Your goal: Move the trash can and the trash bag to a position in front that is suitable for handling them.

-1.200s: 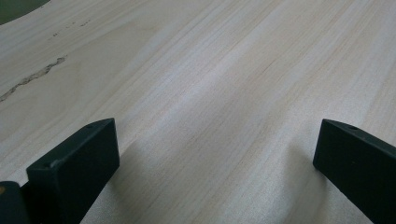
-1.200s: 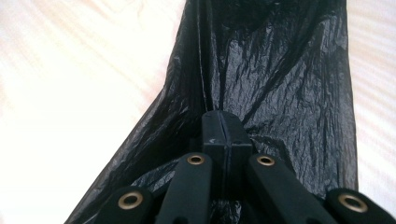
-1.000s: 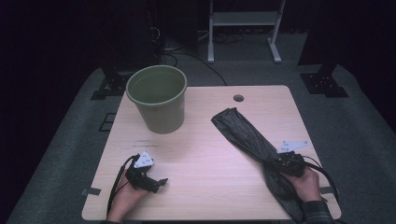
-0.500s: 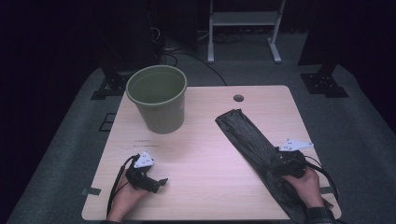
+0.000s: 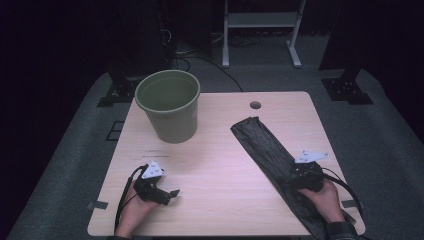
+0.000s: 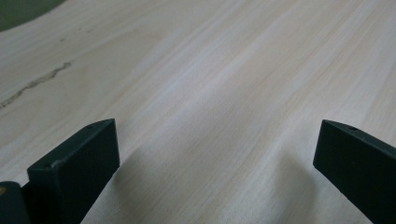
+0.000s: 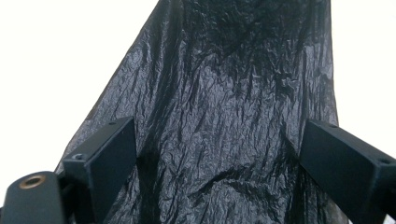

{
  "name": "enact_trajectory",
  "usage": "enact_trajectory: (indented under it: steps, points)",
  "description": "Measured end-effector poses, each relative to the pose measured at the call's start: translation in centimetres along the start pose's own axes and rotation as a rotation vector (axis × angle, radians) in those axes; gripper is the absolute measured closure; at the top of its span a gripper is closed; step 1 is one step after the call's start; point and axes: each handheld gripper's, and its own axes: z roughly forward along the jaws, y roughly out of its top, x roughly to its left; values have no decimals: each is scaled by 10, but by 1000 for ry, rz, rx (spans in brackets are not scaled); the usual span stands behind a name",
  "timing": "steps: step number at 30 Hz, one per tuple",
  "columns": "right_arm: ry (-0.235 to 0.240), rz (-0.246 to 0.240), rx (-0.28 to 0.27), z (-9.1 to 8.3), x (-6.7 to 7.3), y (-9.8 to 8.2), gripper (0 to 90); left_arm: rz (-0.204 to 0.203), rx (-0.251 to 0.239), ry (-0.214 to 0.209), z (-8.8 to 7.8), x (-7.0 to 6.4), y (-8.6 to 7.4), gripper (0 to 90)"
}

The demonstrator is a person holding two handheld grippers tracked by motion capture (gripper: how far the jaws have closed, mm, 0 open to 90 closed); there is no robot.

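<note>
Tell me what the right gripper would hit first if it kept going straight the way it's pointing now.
Most likely the black plastic bag: the right gripper has just opened its jaws, and the bag lies flat between and ahead of them. Beyond it, the line seems to run toward the table's far edge.

Bucket [image 5: 169, 104] is set on table [image 5: 215, 150] at upper left of frame. Plastic bag [image 5: 270, 155] is laid flat diagonally from centre to lower right. Left gripper [image 5: 167, 196] is placed lower left, right gripper [image 5: 295, 172] over the bag.
</note>
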Motion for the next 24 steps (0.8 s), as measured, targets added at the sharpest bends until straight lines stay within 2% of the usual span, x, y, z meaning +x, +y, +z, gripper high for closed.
enact_trajectory:
  steps: [1,11,24]
  points:
    - [-1,-1,0,0,0,0,96,-16,-15,-2,-3,2,1,0]
    - [-1,0,-1,0,0,0,97,-39,-16,-28,-15,7,15,0]
    - [-2,0,-1,0,0,0,97,-13,-26,-18,-30,8,39,0]
